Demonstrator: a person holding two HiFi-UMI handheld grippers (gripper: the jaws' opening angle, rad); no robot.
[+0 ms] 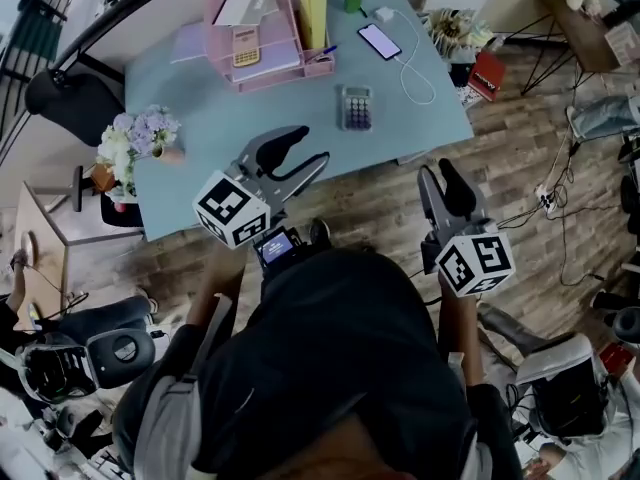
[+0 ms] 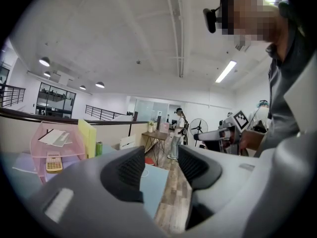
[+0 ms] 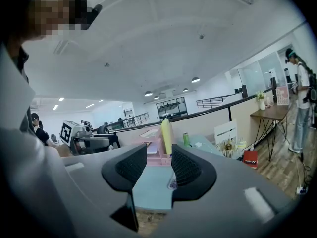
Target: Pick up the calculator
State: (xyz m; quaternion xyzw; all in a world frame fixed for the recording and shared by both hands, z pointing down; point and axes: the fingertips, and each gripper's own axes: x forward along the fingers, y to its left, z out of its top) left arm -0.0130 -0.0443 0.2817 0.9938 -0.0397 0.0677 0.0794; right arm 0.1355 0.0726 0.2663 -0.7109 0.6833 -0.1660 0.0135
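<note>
Two units w/ jaws apart, nothing between: left gripper (image 1: 305, 146) and right gripper (image 1: 437, 173) hover at the table (image 1: 300, 108) near edge, prob. ready stance pre-approach; calculator (image 1: 357, 107) lies flat ahead of both, untouched.

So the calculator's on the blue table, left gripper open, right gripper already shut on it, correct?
No. The right gripper is open and empty: the right gripper view shows its fingers apart, gripping nothing. The calculator does lie on the blue table, and the left gripper is open.
</note>
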